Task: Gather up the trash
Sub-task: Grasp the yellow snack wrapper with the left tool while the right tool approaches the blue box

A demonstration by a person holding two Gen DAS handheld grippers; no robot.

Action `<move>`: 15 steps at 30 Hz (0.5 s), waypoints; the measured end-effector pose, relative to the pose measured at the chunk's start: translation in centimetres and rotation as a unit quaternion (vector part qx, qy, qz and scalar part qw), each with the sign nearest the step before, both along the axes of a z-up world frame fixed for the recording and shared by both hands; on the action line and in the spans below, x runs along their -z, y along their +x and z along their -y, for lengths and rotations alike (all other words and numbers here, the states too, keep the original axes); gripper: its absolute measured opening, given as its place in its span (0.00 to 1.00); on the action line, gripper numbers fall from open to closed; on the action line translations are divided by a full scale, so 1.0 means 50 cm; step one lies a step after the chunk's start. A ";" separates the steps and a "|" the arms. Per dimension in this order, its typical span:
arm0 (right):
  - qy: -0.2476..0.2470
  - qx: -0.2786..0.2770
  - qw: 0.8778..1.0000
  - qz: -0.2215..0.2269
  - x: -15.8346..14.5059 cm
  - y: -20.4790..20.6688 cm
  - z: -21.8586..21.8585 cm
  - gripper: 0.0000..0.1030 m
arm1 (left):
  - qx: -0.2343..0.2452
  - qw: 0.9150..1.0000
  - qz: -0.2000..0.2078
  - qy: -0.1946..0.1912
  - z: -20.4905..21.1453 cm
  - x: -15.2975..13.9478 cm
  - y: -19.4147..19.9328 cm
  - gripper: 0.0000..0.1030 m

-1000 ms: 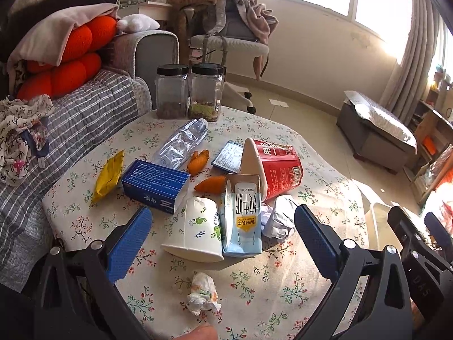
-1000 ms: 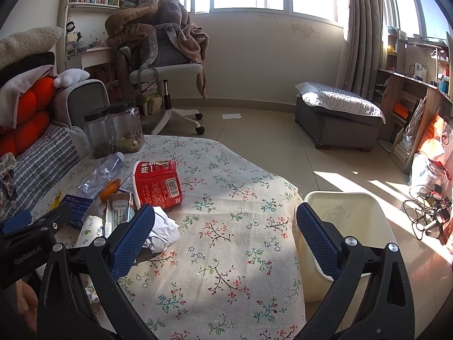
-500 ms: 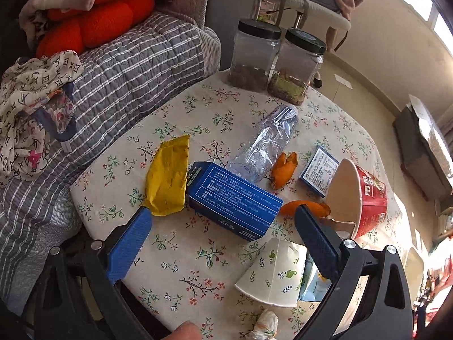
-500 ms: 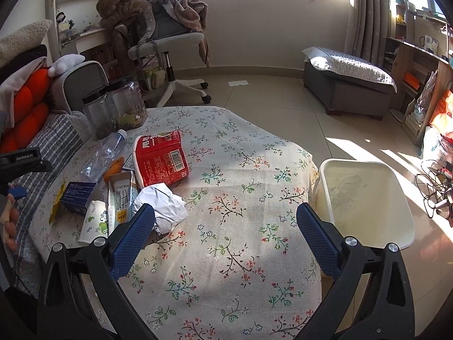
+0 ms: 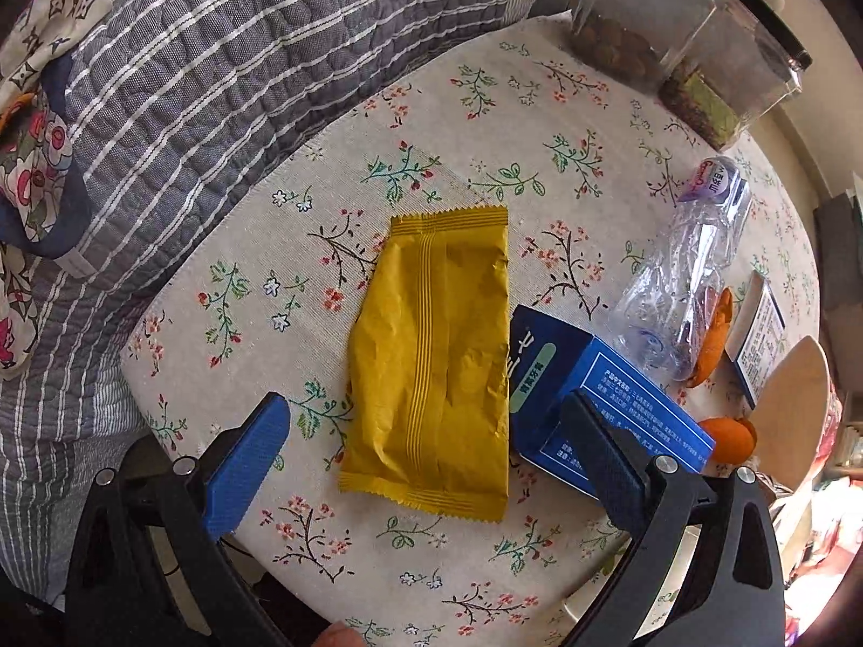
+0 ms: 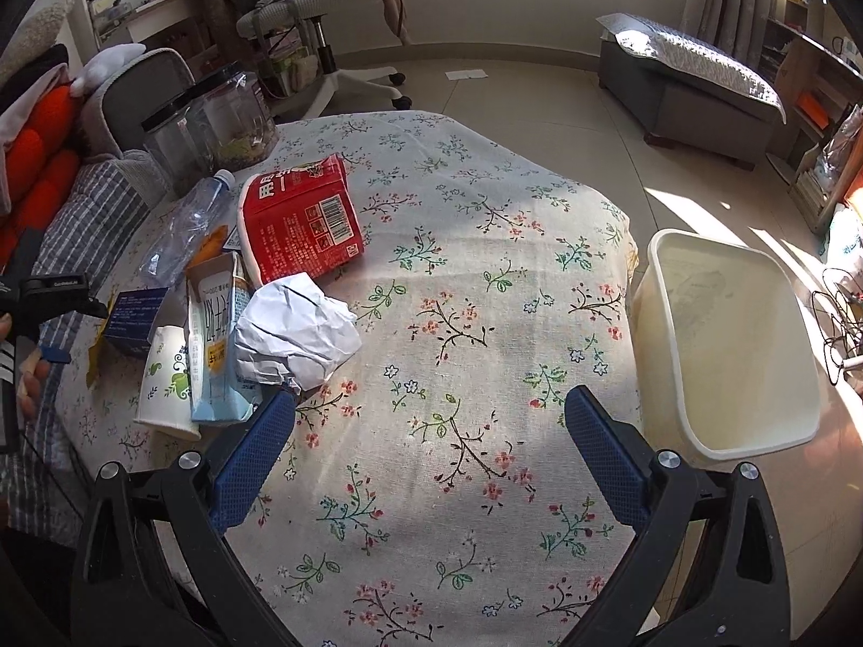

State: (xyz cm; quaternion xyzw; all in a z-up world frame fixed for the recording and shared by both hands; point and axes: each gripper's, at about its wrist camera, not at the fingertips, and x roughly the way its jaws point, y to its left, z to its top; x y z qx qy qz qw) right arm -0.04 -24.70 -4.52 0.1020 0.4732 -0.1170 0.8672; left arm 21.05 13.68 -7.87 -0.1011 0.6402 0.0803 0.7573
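My left gripper [image 5: 426, 463] is open, its jaws either side of the near end of a flat yellow wrapper [image 5: 437, 356] on the floral table. A blue box [image 5: 609, 404], a clear plastic bottle [image 5: 685, 275] and orange peel [image 5: 725, 434] lie right of it. My right gripper [image 6: 431, 453] is open and empty above bare tablecloth. To its left lie crumpled white paper [image 6: 296, 334], a milk carton [image 6: 216, 345], a paper cup [image 6: 164, 377] and a red carton [image 6: 302, 224]. A cream bin [image 6: 723, 339] stands beside the table at the right.
Two lidded jars [image 5: 674, 32] stand at the table's far edge. A grey striped sofa cover [image 5: 216, 70] borders the table on the left. An office chair [image 6: 329, 11] and a grey ottoman [image 6: 696, 91] stand on the floor beyond.
My left gripper has swung left and down from the trash pile to close over the yellow wrapper. My right gripper has tilted down toward the table, staying open.
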 end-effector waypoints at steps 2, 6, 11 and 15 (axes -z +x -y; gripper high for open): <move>0.001 -0.005 1.000 -0.004 0.004 0.003 -0.004 0.93 | 0.000 1.000 0.003 0.002 -0.009 0.005 0.012 0.95; 0.001 -0.009 1.000 -0.016 0.017 0.012 -0.006 0.93 | -0.019 1.000 0.002 -0.017 -0.023 0.022 0.028 0.94; 0.012 -0.008 0.999 -0.028 0.029 0.022 -0.004 0.93 | -0.054 0.998 -0.023 0.005 -0.041 0.047 0.032 0.93; 0.013 -0.010 0.999 -0.030 0.034 0.028 -0.007 0.93 | -0.076 0.996 -0.046 -0.021 -0.056 0.076 0.018 0.80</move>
